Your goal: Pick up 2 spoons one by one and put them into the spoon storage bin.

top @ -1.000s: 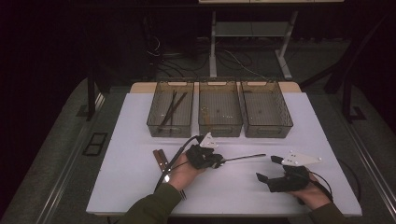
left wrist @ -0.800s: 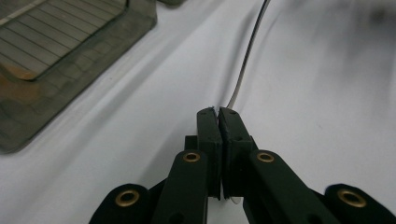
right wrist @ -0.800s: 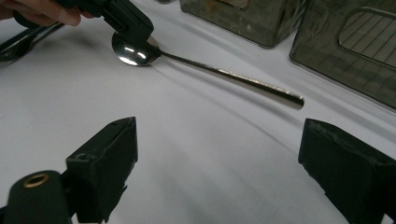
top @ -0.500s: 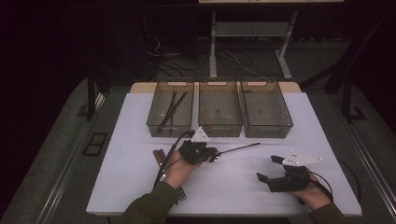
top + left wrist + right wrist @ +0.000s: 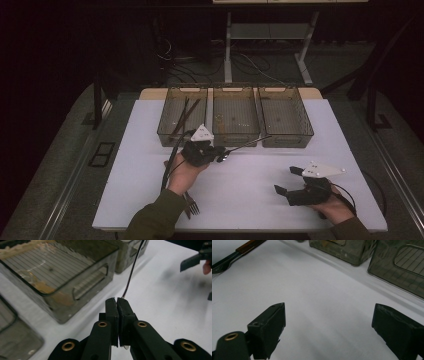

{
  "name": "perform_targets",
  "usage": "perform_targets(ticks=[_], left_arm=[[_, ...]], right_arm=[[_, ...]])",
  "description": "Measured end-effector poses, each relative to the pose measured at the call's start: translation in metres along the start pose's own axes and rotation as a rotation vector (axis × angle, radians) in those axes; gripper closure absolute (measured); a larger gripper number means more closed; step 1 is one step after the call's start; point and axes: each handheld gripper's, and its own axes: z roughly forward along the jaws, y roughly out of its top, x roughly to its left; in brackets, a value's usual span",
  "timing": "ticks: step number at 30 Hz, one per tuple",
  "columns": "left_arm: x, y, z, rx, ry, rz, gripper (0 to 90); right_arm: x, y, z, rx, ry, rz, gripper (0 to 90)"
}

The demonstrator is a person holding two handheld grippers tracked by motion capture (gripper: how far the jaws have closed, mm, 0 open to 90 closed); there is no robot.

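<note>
While your left gripper (image 5: 220, 151) pinches the thin utensil (image 5: 247, 142) by its end at frame centre, lifted toward the middle bin (image 5: 235, 137), your right gripper (image 5: 289, 181) waits wide open, empty.

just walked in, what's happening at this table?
A person is working two handheld claws over a white table. The left claw is shut on a thin dark utensil, holding it just in front of the middle bin of three clear bins. The right claw is open near the table's front right, holding nothing. A fork lies by the left forearm.
</note>
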Motion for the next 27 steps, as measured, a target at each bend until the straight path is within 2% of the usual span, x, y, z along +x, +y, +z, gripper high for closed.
perform_targets(ticks=[7,13,17,20,22,27], left_arm=[[0.012,0.014,-0.005,-0.024,0.036,-0.036,87.9],[0.026,0.031,-0.003,-0.028,0.072,-0.062,87.9],[0.034,0.043,0.003,-0.019,0.112,-0.070,87.9],[0.042,0.049,0.008,-0.025,0.136,-0.106,87.9],[0.046,0.052,0.011,0.005,0.161,-0.102,87.9],[0.058,0.059,0.024,0.000,0.190,-0.147,87.8]], right_arm=[[0.001,0.000,-0.001,0.000,-0.001,0.004,11.9],[0.001,0.000,-0.002,-0.007,-0.002,0.003,11.9],[0.002,0.001,-0.002,-0.008,-0.002,-0.004,11.9],[0.002,0.001,-0.002,-0.010,-0.002,-0.003,11.9],[0.001,0.001,-0.002,-0.010,-0.006,-0.003,12.0],[0.001,0.001,-0.003,-0.013,0.001,-0.002,11.9]])
